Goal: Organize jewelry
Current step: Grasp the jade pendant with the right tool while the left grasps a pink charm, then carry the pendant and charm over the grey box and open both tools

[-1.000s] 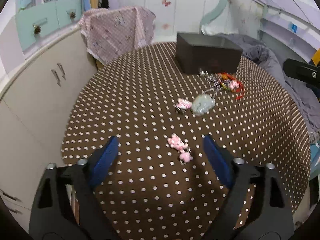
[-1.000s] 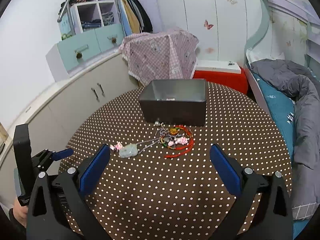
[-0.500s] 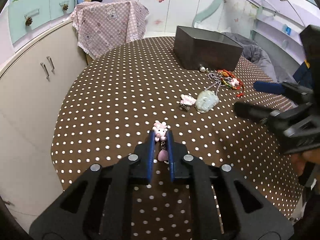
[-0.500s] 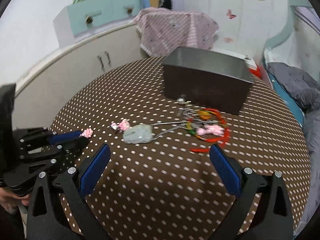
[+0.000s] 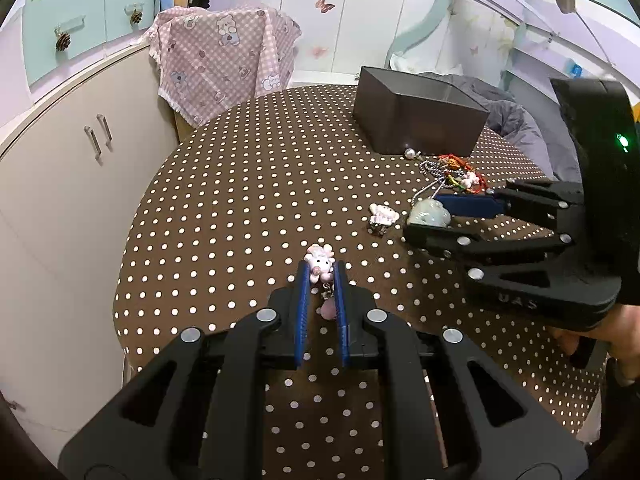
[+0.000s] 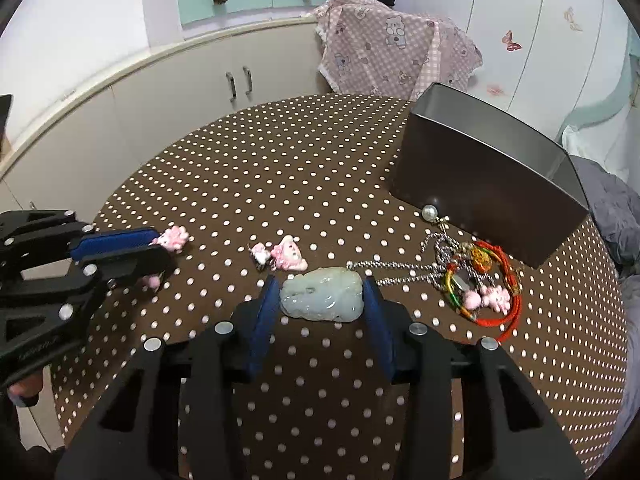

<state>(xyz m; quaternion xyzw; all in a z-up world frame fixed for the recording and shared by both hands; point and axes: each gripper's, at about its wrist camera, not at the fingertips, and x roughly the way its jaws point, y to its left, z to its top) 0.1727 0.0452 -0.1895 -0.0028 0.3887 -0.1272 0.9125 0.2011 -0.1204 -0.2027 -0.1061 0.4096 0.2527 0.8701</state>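
My left gripper is shut on a pink animal charm, held just above the dotted table; it also shows in the right wrist view. My right gripper has closed around a pale green jade pendant on a silver chain, pads touching both its sides. The pendant shows in the left wrist view. A second pink charm lies left of the pendant. A tangle of red and green cords and a pearl lie before the dark open box.
The round table wears a brown polka-dot cloth. A chair with pink checked fabric stands behind it. White cabinets run along the left. A bed with grey bedding lies at the right.
My left gripper closed on the pink charm and lifted it slightly. My right gripper moved forward and down and closed around the jade pendant.
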